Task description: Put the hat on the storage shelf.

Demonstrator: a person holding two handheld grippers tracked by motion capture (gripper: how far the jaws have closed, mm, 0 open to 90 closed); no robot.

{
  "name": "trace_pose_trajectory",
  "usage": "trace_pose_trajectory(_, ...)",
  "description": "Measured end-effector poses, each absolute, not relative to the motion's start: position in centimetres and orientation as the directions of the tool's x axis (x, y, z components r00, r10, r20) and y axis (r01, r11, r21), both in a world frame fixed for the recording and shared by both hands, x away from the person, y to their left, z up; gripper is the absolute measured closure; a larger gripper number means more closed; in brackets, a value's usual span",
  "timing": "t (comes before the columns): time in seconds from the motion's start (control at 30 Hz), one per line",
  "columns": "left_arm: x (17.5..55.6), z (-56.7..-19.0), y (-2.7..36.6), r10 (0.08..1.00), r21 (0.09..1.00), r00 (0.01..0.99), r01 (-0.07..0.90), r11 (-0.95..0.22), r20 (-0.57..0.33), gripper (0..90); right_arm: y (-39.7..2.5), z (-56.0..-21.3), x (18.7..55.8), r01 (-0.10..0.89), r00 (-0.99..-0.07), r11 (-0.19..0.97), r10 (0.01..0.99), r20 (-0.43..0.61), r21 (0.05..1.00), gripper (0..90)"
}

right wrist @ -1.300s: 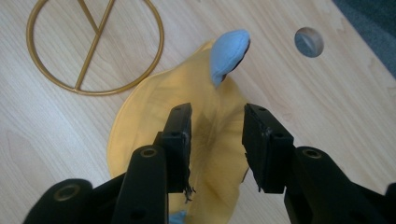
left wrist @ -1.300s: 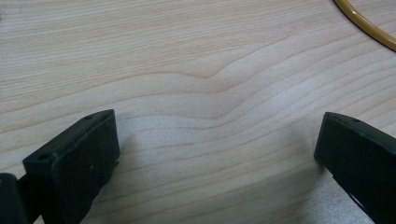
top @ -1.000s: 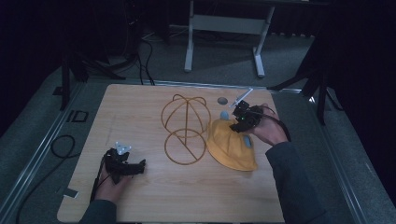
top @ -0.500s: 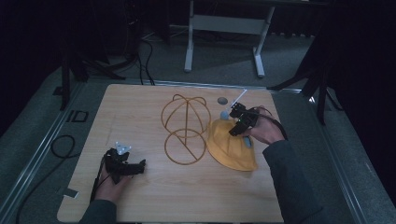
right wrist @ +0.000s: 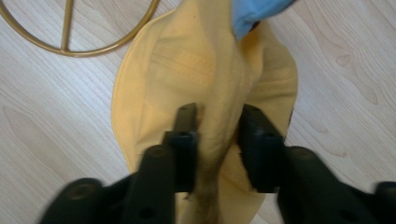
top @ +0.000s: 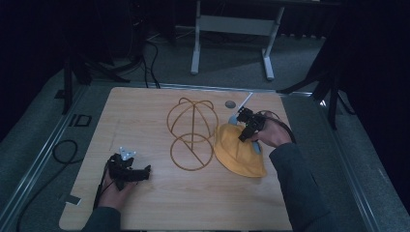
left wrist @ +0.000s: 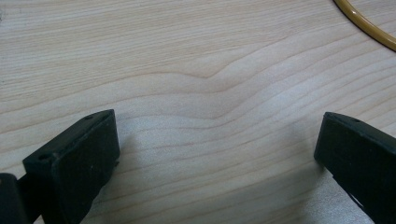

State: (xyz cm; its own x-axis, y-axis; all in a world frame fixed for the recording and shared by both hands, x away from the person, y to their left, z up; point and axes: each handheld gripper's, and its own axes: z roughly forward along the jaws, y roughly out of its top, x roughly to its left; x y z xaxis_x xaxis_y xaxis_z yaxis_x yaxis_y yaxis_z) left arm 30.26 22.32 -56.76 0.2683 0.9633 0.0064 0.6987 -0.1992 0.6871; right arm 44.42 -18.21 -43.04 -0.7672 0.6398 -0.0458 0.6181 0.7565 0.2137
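Since a second ago the right gripper has been shifted slightly toward the table's middle, with the yellow hat pulled along under it; the left gripper is unchanged. From the right gripper view, a raised fold of the yellow hat is seen pinched between the two jaws of the right gripper, cloth bunched up in the gap. A blue piece is seen at the hat's far edge, touching it; what it is cannot be told. The hat is laid on the wooden table, just beside the gold wire stand, at the right of the table's middle. The left gripper is held low over bare table near the front left edge, jaws spread wide, nothing between them. A short arc of the wire stand is seen at the top right of the left gripper view. A small grey disc is lying behind the hat, apart from it.
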Motion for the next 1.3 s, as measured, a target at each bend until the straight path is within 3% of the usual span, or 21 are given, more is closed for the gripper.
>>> trace_pose_trajectory(0.1,30.3,-56.8,22.3,0.963,0.687,0.268,0.699,-0.199,0.006,0.2,-18.2,-43.1,44.4,0.611,-0.77,0.761,0.635,-0.061,0.216,79.8)
trace_pose_trajectory(0.23,30.3,-56.8,22.3,0.963,0.687,0.268,0.699,-0.199,0.007,0.2,-18.3,-42.8,44.1,0.595,-0.774,0.767,0.627,-0.084,0.24,83.6)
trace_pose_trajectory(0.97,30.3,-56.8,22.3,0.963,0.687,0.269,0.698,-0.2,0.008,0.2,-20.1,-41.0,42.7,0.538,-0.757,0.704,0.646,-0.102,0.464,84.3)
trace_pose_trajectory(1.3,30.3,-56.8,22.3,0.963,0.688,0.269,0.698,-0.2,0.007,0.2,-21.5,-39.9,42.4,0.522,-0.751,0.674,0.654,-0.093,0.524,84.3)
